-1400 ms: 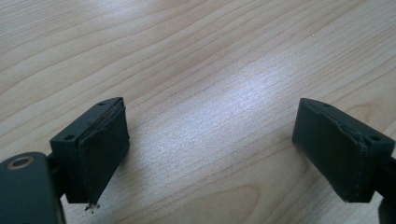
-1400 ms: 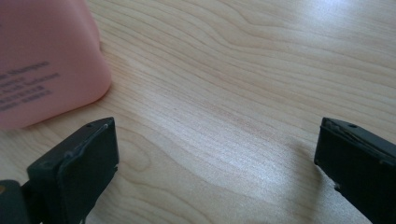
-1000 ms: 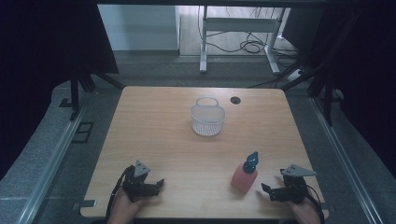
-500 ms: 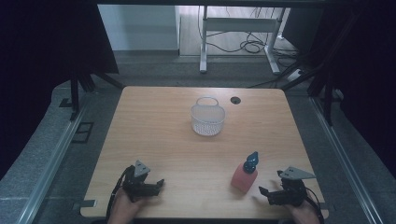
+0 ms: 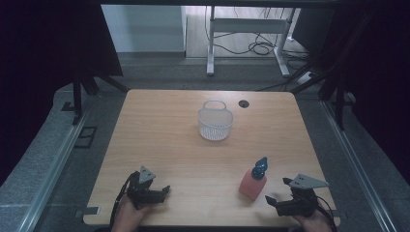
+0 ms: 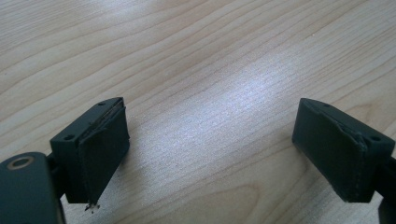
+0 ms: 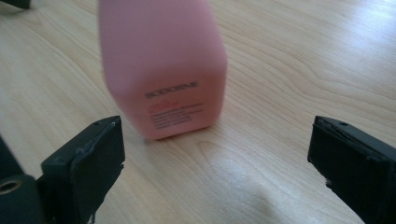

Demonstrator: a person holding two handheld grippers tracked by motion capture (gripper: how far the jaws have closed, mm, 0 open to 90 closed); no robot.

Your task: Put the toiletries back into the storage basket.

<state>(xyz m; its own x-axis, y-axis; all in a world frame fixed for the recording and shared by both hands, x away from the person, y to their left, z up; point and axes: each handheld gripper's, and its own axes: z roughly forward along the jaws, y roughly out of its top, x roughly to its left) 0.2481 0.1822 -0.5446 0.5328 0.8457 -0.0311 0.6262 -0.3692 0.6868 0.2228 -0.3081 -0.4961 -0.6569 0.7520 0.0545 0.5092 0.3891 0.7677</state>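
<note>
A pink bottle (image 5: 253, 183) with a blue pump top stands upright on the wooden table (image 5: 159, 130), front right. My right gripper (image 5: 271, 203) is open just right of and slightly nearer than the bottle, pointing left at it. In the right gripper view the pink bottle (image 7: 163, 70) stands a short way beyond the spread jaws, apart from both. A white mesh basket (image 5: 215, 122) sits empty at the table's centre back. My left gripper (image 5: 164, 192) rests open at the front left; in the left gripper view bare wood (image 6: 210, 93) lies between its jaws.
A dark round cable hole (image 5: 244, 103) lies right of the basket near the far edge. Black curtains hang at both sides. A metal frame leg and cables (image 5: 251, 43) stand on the floor beyond the table.
My right gripper has drifted left and a little nearer the front edge, closing on the pink bottle. The left gripper has stayed put.
</note>
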